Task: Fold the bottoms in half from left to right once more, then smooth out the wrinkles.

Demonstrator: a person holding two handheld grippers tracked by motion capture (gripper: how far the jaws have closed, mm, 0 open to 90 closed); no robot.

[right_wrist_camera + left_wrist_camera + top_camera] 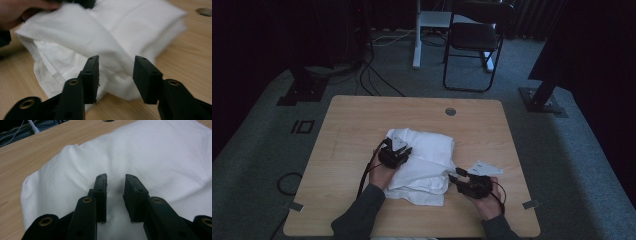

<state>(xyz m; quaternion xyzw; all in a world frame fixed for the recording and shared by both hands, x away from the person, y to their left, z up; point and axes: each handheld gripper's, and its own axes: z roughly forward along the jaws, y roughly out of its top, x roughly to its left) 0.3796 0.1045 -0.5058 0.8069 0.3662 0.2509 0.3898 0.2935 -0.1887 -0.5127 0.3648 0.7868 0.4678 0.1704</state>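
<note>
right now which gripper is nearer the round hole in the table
Left. The left gripper is over the white cloth, up toward the round hole. The right gripper sits at the cloth's near right edge, farther from the hole.

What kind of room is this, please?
Probably a lab or studio set up for recording: a wooden table stands on grey carpet, with cables, a folding chair and dark curtains behind.
</note>
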